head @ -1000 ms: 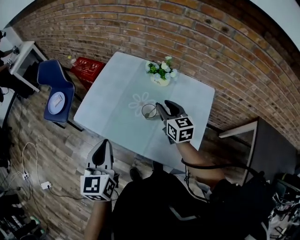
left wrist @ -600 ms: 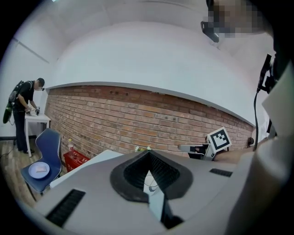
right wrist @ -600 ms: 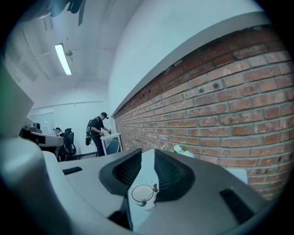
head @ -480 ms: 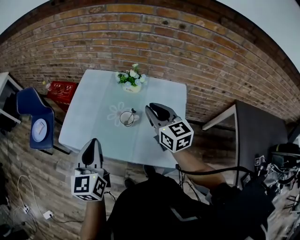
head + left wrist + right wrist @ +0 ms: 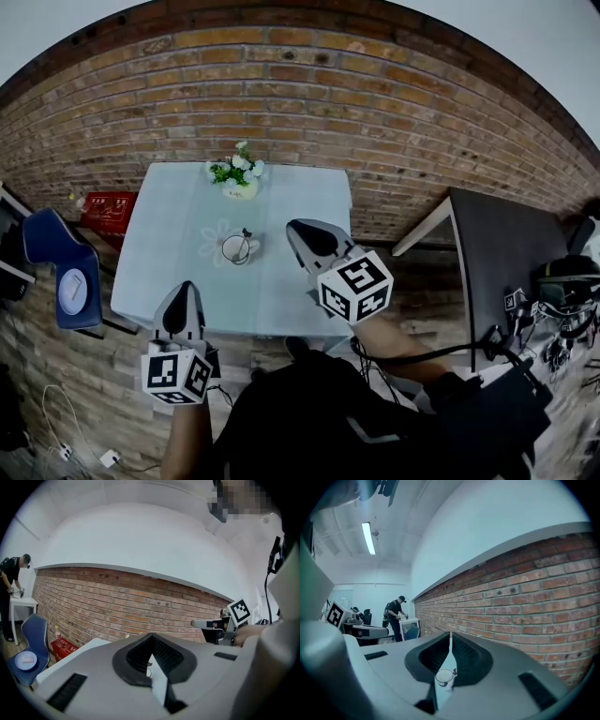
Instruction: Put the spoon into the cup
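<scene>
Now right hand-held gripper (image 5: 298, 232) farther from cup (image 5: 234, 248); jaws just closing, empty

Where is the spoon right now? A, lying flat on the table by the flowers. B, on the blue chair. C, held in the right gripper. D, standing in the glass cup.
D: the spoon stands in the glass cup on the table, its handle poking up over the rim.
</scene>
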`<state>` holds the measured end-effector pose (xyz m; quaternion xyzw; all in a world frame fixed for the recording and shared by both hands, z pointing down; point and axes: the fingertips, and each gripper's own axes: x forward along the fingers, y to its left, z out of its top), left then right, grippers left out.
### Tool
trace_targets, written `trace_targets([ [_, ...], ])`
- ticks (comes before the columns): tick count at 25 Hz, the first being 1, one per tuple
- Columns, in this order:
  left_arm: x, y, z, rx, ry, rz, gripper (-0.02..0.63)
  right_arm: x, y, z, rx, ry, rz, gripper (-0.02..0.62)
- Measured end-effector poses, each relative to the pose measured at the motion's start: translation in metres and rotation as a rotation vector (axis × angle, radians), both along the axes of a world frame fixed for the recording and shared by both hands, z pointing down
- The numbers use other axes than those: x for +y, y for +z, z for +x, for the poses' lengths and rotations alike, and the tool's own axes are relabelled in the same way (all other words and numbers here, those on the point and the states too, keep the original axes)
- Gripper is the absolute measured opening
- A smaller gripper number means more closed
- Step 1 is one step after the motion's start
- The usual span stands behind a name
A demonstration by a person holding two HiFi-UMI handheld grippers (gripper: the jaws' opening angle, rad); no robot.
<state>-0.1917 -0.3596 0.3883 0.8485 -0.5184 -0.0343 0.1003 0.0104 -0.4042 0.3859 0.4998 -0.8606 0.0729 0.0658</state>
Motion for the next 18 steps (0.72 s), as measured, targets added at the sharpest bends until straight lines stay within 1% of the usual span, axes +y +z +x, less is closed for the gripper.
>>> trace_targets([
  [4, -0.003, -0.007, 0.009, -0.009, 0.013, 0.013, 0.008, 0.009, -0.006, 0.011, 0.012, 0.024, 0.011, 0.022],
  [7, -0.006, -0.008, 0.011, -0.009, 0.019, 0.007, 0.008, 0.016, -0.011, 0.016, 0.041, 0.049, 0.026, 0.018],
  [10, -0.006, -0.009, 0.013, -0.009, 0.019, 0.008, 0.008, 0.02, -0.019, 0.017, 0.041, 0.046, 0.049, 0.018],
  [11, -0.007, -0.009, 0.014, -0.021, 0.013, 0.013, 0.008, 0.021, -0.02, 0.018, 0.033, 0.046, 0.053, 0.018],
  [14, -0.009, -0.009, 0.015, -0.087, -0.006, 0.03, 0.008, 0.02, -0.022, 0.02, 0.022, 0.05, 0.057, 0.018],
  [18, -0.011, -0.012, 0.014, -0.068, -0.012, 0.027, 0.008, 0.018, -0.02, 0.022, 0.019, 0.053, 0.049, 0.018],
])
